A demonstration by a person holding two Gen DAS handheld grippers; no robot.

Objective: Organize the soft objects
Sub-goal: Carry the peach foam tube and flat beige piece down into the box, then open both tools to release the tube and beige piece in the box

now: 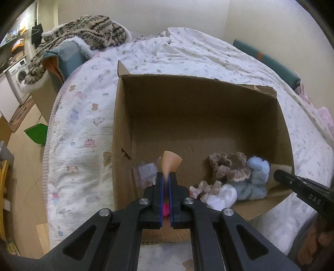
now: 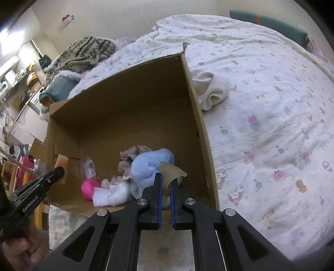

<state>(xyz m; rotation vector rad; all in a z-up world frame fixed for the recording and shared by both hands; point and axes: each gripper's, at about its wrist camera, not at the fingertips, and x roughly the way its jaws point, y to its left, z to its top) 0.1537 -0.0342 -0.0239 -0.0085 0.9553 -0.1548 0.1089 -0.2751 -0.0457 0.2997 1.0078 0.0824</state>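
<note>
Each hand-held gripper, left (image 1: pixel 166 177) and right (image 2: pixel 166 179), is matte black plastic with two flat fingers (image 1: pixel 159 187) lined in blue padding, driven by angled linkage arms with triangular cut-outs and round silver pivot screws (image 1: pixel 144 201). White lettering marks the bodies: "DAS" on the right one seen from the left camera, "GenRobot.AI" on the left one from the right. Bare skin of the person's left hand (image 2: pixel 18 250) shows at the lower corner.

walls (image 1: pixel 146 16): cream | bed (image 1: pixel 208 54): printed white quilt | washing machine (image 1: pixel 19 73): far left
</note>
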